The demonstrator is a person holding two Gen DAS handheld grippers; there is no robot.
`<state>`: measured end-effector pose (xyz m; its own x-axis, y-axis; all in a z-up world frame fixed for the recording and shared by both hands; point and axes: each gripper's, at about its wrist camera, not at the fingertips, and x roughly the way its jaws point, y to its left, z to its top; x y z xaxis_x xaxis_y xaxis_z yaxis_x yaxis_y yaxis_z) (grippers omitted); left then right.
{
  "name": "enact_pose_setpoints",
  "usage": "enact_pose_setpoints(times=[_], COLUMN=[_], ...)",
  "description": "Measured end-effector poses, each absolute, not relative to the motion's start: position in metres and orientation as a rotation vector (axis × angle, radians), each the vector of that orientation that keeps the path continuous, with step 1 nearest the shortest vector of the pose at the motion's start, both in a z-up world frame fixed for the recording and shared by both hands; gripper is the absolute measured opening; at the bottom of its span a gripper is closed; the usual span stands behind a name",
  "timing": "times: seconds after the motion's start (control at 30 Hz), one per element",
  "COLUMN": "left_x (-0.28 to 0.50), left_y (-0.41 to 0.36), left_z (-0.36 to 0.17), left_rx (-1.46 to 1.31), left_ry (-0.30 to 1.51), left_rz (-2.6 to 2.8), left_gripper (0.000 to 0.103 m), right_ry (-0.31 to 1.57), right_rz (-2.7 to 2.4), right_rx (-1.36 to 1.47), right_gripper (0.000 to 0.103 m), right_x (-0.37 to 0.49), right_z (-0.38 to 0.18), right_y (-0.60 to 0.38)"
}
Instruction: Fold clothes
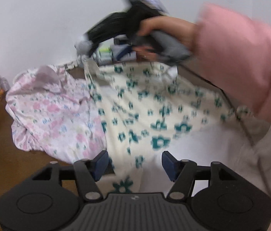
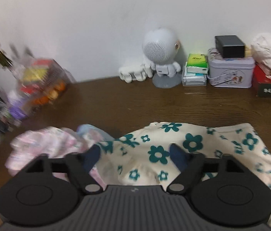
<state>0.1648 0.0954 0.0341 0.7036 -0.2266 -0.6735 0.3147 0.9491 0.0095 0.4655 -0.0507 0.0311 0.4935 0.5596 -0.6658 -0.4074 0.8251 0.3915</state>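
Both my jaws stand released: left gripper and right gripper over the cream, teal-flowered cloth garment, lower centre.

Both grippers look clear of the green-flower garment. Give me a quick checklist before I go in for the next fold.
1. Left gripper open, nothing pinched: ok.
2. Right gripper open, nothing pinched: ok.
3. Green-flower garment resting on the table, not hanging from either gripper: ok.
4. Garment flat with clean edges: cannot tell, both views are blurred.
5. Pink garment clear of the green-flower one: not ok, they meet along one side.
6. Bare table beyond the garment, before the tin and boxes: ok.
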Motion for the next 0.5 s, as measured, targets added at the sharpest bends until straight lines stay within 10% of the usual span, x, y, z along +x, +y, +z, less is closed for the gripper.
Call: enact_pose_setpoints(times=[0.27, 0.5], left_x=[0.23, 0.267], left_y=[0.073, 0.052], left_z=[0.049, 0.0], left_rx=[0.179, 0.247], left_ry=[0.702, 0.84], left_rz=[-0.243, -0.259], left_gripper=[0.064, 0.042], right_ry=[0.851, 1.021], right_rz=[0.452, 0.387], right_rx=[0.07, -0.044], right_gripper=[0.087, 0.08], right_x=[0.419, 0.393], right_z=[0.07, -0.003], right_y=[-0.165, -0.219])
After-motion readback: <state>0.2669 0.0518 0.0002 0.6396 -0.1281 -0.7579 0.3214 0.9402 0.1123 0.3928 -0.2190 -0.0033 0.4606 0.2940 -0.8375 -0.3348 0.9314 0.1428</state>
